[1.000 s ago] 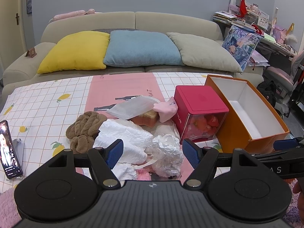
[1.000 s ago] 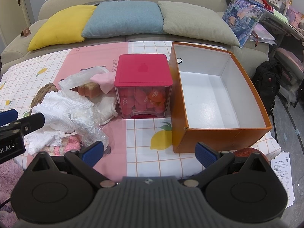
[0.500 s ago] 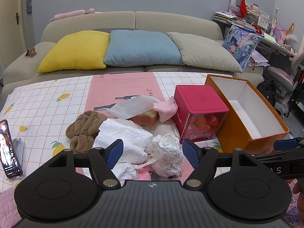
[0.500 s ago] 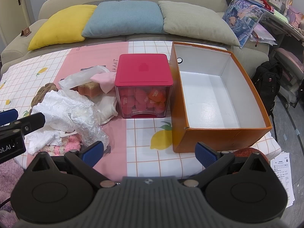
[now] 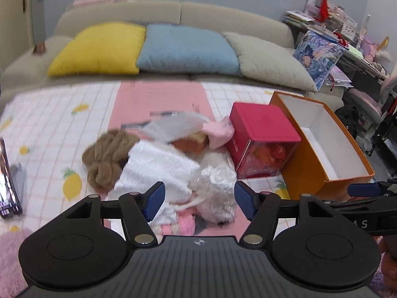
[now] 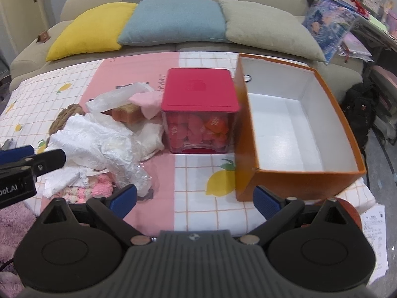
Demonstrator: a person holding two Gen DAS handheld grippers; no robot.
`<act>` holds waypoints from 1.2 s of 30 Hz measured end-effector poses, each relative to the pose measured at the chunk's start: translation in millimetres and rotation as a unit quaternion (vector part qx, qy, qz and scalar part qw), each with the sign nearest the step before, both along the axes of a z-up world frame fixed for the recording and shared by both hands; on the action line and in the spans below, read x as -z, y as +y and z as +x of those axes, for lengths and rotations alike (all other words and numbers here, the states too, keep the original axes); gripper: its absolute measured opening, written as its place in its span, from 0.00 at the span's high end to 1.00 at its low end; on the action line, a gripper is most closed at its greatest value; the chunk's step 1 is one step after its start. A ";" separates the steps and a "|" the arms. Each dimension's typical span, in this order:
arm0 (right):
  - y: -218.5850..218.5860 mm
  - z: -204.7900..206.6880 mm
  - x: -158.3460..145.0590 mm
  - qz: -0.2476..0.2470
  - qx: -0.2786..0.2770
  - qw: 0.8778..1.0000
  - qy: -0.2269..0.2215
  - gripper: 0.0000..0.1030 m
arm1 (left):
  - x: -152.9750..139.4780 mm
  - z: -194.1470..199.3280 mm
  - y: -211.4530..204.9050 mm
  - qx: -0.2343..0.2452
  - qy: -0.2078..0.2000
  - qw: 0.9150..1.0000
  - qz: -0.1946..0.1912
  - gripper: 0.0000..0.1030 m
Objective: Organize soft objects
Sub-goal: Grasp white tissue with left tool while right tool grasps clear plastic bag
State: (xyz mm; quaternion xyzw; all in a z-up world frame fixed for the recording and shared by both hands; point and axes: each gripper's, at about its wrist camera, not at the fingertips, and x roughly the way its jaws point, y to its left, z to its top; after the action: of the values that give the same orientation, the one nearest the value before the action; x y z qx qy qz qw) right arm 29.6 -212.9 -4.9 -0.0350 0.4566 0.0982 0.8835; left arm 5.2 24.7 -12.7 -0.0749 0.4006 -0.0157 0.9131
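A pile of soft things lies on the checked table: white crumpled cloth (image 5: 153,171) (image 6: 91,144), a brown knit piece (image 5: 106,156), a pink cloth (image 5: 219,132) (image 6: 147,101), an orange sponge (image 5: 191,142), clear plastic wrap (image 5: 215,186) and a pink fluffy piece (image 6: 99,188). An empty orange box (image 5: 322,149) (image 6: 292,129) stands at the right. My left gripper (image 5: 198,201) is open just in front of the pile. My right gripper (image 6: 196,200) is open and empty over the table's front edge, before the box.
A red-lidded clear box (image 5: 263,139) (image 6: 199,109) with red packets stands between the pile and the orange box. A phone (image 5: 7,178) stands at the table's left edge. A sofa (image 5: 173,19) with three cushions is behind. A cluttered desk (image 5: 347,37) is at right.
The left view has moved slightly forward and down toward the pile and is blurred by motion. The right gripper has barely moved. Both stay open.
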 end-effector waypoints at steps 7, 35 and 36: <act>24.8 16.7 8.0 0.017 -0.067 0.998 0.014 0.23 | 22.1 6.9 31.9 -0.019 0.059 0.998 -0.023 0.38; 97.4 86.5 67.0 0.033 -0.128 0.990 0.043 0.54 | 76.8 104.7 78.5 -0.157 0.134 0.969 -0.134 0.25; 97.3 87.4 66.8 0.034 -0.127 0.990 0.044 0.54 | 77.3 108.4 77.4 -0.164 0.135 0.968 -0.135 0.25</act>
State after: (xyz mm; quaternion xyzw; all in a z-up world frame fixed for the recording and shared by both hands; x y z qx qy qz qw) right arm 117.0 -115.6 -71.7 -0.0582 0.4832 0.2262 0.8438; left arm 113.6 102.1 -90.0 -0.2635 0.4968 0.0903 0.8219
